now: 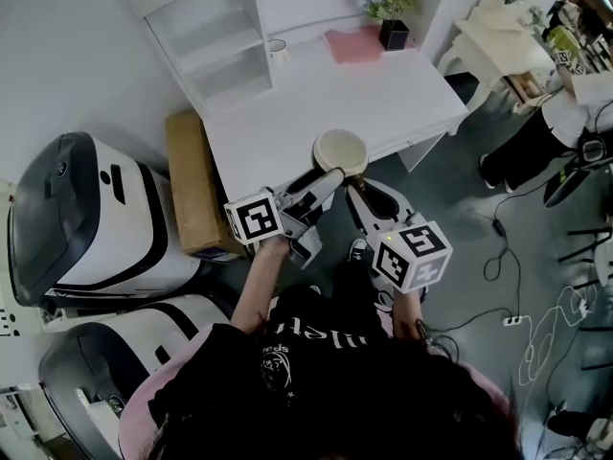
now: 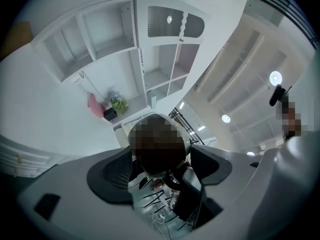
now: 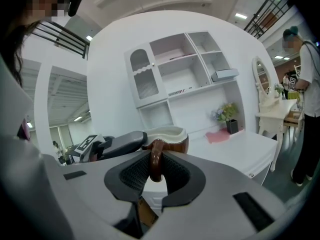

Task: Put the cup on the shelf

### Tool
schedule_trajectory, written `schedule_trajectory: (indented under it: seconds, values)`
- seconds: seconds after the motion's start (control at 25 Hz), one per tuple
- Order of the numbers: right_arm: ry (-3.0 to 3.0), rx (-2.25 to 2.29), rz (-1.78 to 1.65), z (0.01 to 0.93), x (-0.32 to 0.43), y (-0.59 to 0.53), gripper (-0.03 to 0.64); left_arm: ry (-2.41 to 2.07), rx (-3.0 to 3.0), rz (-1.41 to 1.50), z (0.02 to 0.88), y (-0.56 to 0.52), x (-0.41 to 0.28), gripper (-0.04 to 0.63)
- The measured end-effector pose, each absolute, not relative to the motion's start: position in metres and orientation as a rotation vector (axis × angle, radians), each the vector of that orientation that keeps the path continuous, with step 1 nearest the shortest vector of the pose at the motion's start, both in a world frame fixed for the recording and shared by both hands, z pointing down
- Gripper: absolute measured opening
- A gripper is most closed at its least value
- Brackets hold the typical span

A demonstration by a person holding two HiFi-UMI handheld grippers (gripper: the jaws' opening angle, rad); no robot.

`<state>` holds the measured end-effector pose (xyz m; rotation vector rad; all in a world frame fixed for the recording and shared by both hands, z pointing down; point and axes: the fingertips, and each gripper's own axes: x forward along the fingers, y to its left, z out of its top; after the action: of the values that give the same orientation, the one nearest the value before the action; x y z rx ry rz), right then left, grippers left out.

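Holding cup (image 1: 340, 149) at bench (image 1: 316, 94) edge, arms forward side by side: right claw (image 3: 156, 176) pinching handle (image 3: 157, 159), left claw (image 2: 161, 166) clasping body.

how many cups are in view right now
2: a brown cup held by its handle in the right tool, and a small white mug on the desk beside the shelf.

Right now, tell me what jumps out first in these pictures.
The brown ceramic cup with a cream inside stands out first. Its handle is clamped in the right hand-held gripper, by the near edge of the white desk. At the desk's back left stands the white shelf unit with open compartments.
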<state>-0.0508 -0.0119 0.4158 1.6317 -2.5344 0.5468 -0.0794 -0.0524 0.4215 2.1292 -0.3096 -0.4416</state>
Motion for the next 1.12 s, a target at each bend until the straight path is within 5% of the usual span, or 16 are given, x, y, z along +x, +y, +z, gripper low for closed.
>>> schedule_trajectory:
  seconds: [1.12]
  values:
    - [-2.687, 1.379, 0.343, 0.357, 0.158, -0.184, 0.083, -0.449, 2.162, -0.552, 0.364, -0.218, 0.123, 0.365]
